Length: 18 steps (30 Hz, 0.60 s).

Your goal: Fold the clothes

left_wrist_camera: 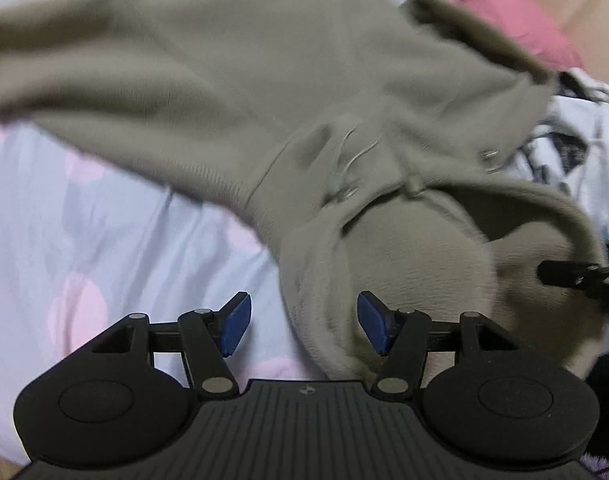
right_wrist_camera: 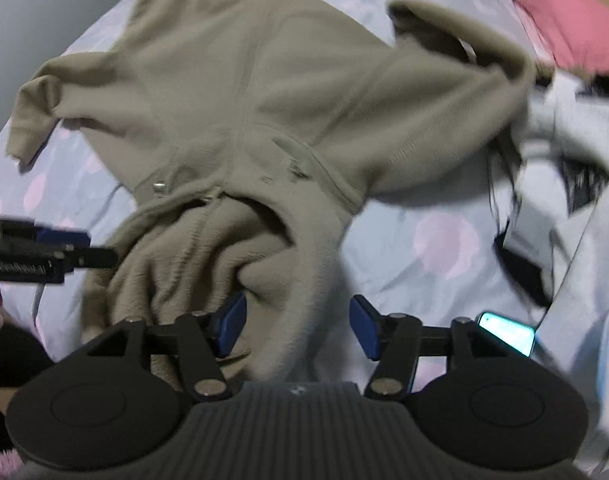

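My left tongs point(left_wrist_camera: 302, 324) stand apart over the edge of the hood, pinching nothing. My right tongs point(right_wrist_camera: 298, 326) stand apart too, with a fold of the hood between the blue pads point(right_wrist_camera: 232, 322), though through the blur I think they aren't pressing it. The tan hoodie point(right_wrist_camera: 264, 92) lies spread on the dotted bedsheet point(right_wrist_camera: 424, 220), beside white clothes point(right_wrist_camera: 576, 132), a pink cloth point(right_wrist_camera: 564, 12) and a lit phone point(right_wrist_camera: 508, 332).

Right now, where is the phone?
In the right wrist view, the lit phone lies at lower right on the bedsheet, beside the white garment, right of the hoodie.
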Each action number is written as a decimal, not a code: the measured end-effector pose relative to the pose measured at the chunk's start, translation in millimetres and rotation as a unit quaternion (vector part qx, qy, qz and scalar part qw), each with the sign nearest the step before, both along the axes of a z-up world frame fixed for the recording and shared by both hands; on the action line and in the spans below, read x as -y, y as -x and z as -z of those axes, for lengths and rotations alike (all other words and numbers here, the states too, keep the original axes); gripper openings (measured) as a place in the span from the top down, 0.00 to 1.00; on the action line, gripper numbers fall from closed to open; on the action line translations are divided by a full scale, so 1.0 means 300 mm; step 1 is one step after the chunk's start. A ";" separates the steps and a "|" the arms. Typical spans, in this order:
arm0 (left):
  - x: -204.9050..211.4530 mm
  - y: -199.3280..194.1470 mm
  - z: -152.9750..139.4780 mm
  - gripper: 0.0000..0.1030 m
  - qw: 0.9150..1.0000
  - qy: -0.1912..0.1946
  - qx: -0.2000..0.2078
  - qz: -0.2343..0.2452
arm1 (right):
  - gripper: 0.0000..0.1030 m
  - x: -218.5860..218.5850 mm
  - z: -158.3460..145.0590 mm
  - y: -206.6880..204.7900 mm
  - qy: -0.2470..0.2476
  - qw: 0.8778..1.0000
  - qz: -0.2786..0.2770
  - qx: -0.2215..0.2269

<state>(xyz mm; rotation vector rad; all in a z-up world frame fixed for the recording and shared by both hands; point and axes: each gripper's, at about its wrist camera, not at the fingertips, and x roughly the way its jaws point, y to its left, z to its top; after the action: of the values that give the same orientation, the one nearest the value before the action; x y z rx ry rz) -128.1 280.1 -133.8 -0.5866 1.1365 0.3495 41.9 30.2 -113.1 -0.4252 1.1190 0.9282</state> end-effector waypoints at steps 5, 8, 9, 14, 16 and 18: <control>0.004 -0.041 0.078 0.59 0.999 0.038 -0.014 0.004 | 0.40 -0.022 0.086 -0.107 -0.041 0.992 0.071 -0.100; 0.028 -0.056 0.088 0.87 0.999 0.010 -0.027 0.017 | 0.47 -0.079 0.128 -0.096 -0.038 0.994 0.060 -0.087; 0.031 -0.054 0.083 0.89 0.999 0.004 -0.029 0.020 | 0.70 -0.093 0.140 -0.082 -0.025 0.996 0.050 -0.076; 0.064 -0.003 -0.055 0.91 0.989 -0.103 -0.069 0.080 | 0.88 -0.121 0.116 0.009 0.073 0.996 -0.036 0.029; 0.077 0.023 -0.121 0.90 0.983 -0.128 -0.076 0.109 | 0.89 -0.110 0.070 0.054 0.115 0.985 -0.091 0.096; 0.090 0.038 -0.166 0.90 0.979 -0.134 -0.080 0.135 | 0.90 -0.093 0.028 0.076 0.140 0.974 -0.131 0.123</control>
<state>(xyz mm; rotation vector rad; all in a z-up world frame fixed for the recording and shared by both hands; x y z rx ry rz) -139.5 253.1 -83.9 -0.1653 1.2799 0.3129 18.9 58.1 -121.5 -0.9117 0.9809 0.9183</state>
